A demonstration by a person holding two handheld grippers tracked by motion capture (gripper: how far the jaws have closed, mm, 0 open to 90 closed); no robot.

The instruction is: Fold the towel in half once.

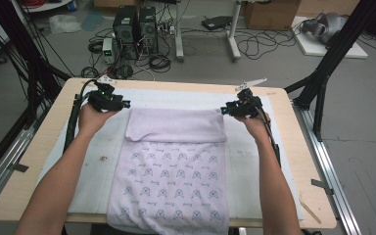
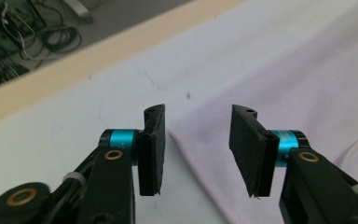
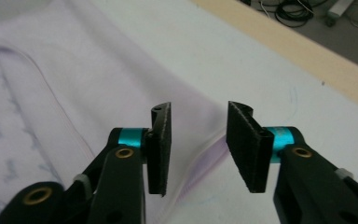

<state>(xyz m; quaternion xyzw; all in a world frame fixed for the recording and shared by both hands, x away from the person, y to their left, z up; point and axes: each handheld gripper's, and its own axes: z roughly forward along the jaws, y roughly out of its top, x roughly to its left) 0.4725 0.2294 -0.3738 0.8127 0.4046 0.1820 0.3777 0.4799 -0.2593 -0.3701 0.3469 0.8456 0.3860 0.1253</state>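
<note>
Both of your grippers hang just above the far end of the lilac towel (image 1: 174, 166), whose top has been folded back toward you on the counter (image 1: 44, 147). Your left gripper (image 2: 196, 140) has its jaws parted, nothing between them, over the fold's left corner. Your right gripper (image 3: 198, 140) stands likewise apart and empty, seemingly just clear of the right corner.
</note>
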